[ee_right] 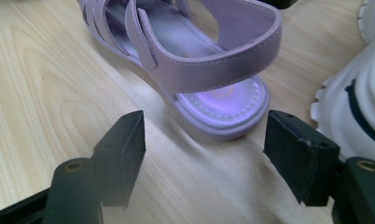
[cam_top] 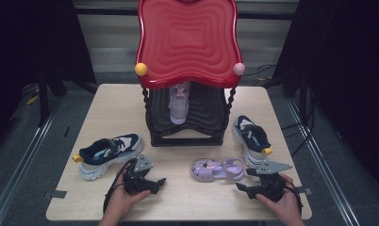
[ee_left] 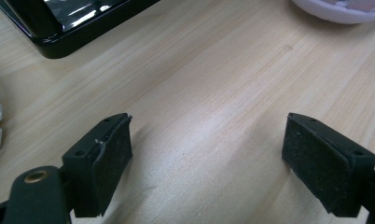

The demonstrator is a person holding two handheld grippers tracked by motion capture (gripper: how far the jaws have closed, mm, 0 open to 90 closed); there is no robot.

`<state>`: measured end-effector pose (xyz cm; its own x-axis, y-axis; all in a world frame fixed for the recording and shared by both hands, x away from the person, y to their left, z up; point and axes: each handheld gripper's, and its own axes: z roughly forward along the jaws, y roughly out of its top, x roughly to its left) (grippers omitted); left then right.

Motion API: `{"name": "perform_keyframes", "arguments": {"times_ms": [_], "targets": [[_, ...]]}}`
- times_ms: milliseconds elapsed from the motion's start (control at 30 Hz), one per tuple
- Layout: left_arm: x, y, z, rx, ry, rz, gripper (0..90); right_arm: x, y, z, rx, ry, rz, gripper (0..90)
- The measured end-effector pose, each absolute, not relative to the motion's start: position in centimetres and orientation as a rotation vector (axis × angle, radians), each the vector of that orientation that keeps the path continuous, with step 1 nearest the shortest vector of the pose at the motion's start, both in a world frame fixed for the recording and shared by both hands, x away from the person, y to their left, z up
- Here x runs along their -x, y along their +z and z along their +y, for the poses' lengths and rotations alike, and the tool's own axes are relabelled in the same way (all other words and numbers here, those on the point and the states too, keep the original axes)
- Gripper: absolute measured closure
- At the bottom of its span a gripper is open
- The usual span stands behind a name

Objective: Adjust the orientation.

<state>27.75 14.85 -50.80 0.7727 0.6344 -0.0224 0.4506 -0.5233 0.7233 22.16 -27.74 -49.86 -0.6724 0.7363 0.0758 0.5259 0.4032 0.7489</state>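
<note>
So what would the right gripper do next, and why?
Probably ease forward and close on the purple sandal's heel. The right gripper stands open just short of it, nothing between the pads, and the sandal's mate already sits on the black shelf.

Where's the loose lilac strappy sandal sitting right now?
In the high view the lilac strappy sandal lies on the wooden table, right of centre, between the black shoe rack and the right gripper.

Open left gripper (ee_left: pixel 206 154) over table (ee_left: pixel 199 84)
</note>
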Motion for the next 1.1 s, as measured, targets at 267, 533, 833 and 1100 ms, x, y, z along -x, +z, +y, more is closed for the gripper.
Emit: {"name": "perform_keyframes", "arguments": {"times_ms": [267,533,833,1100], "targets": [[-27.7,-50.8,14.8,-2.212,0.314,0.805,15.5,-23.1,-50.1,-26.9,-1.096,1.137,2.403,25.7],[-27.7,-50.8,14.8,-2.212,0.314,0.806,15.5,-23.1,-50.1,-27.0,-1.106,1.154,2.401,24.5],[-27.8,-50.8,14.8,-2.213,0.316,0.804,15.5,-21.2,-50.0,-26.8,-1.095,1.163,2.426,26.5],[-27.7,-50.8,14.8,-2.212,0.317,0.807,15.5,-21.4,-50.0,-27.8,-1.128,1.185,2.373,25.5]]}}
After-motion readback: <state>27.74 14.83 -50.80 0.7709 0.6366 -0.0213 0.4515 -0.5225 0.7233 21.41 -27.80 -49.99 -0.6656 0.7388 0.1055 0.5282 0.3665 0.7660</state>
